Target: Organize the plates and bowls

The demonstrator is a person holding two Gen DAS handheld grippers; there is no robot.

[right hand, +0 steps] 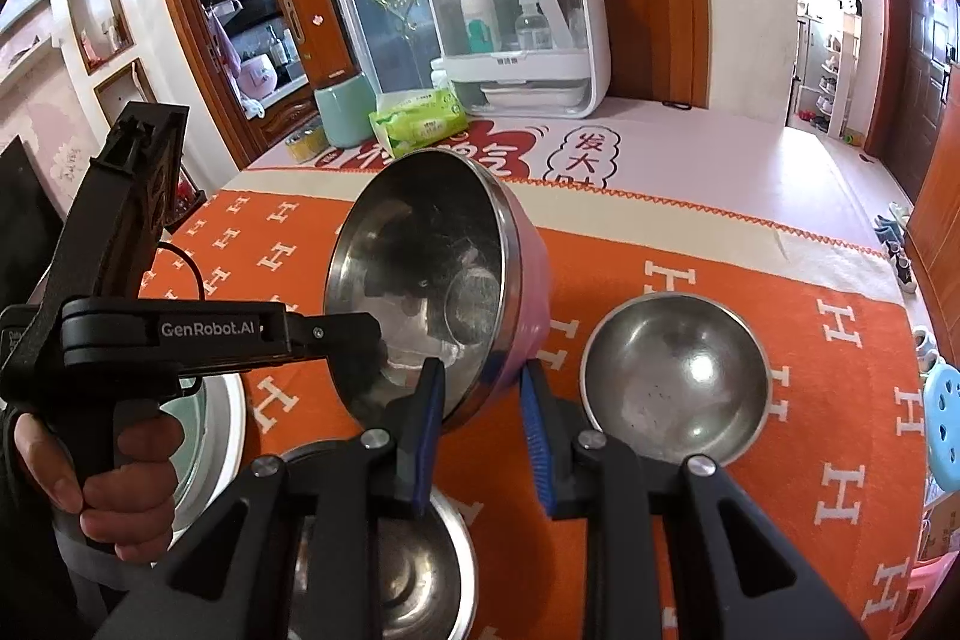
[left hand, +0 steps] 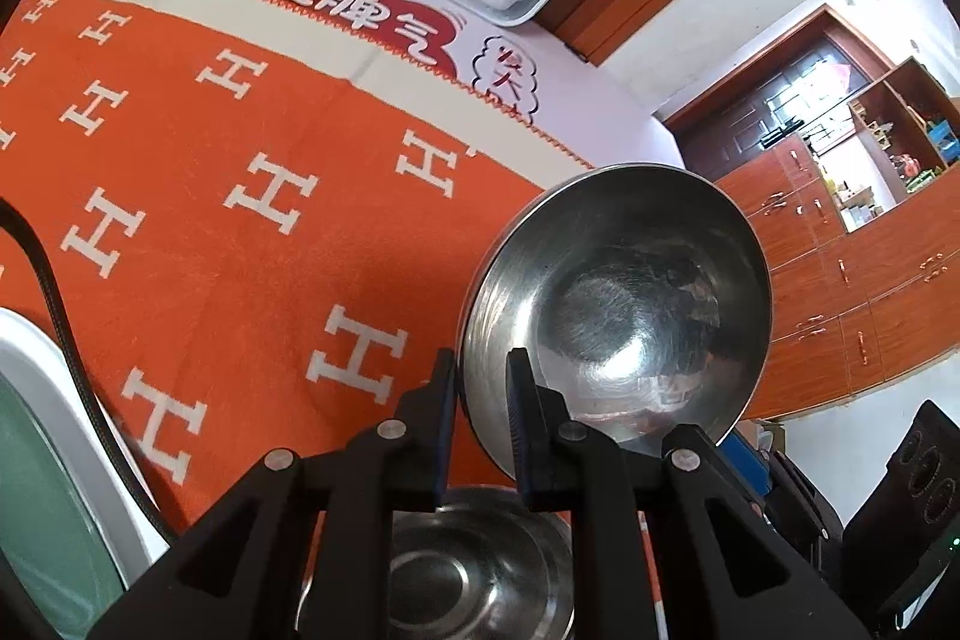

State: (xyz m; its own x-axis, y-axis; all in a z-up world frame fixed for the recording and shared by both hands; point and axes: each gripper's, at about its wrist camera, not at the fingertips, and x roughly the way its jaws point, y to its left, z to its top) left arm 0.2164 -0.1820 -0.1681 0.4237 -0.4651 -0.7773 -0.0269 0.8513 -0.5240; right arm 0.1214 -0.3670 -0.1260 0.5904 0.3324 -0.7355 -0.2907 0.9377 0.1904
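A steel bowl with a pink outer wall (right hand: 420,280) hangs tilted above the orange cloth, its inside towards both cameras. My right gripper (right hand: 480,382) is shut on its lower rim. My left gripper (right hand: 375,334), held by a hand, meets the same bowl's left rim. In the left wrist view the left gripper (left hand: 480,370) is shut on the rim of this bowl (left hand: 630,304). A second steel bowl (right hand: 678,376) stands upright on the cloth to the right. A third steel bowl (right hand: 414,568) lies under the grippers, also visible from the left wrist (left hand: 474,568). A white plate with a green centre (left hand: 36,460) sits at the left.
At the table's far side stand a green tissue pack (right hand: 420,118), a mint cup (right hand: 345,109), a tape roll (right hand: 303,142) and a white storage box (right hand: 522,34). A black cable (left hand: 66,328) runs over the cloth by the plate. The table's right edge drops to the floor near a blue stool (right hand: 945,430).
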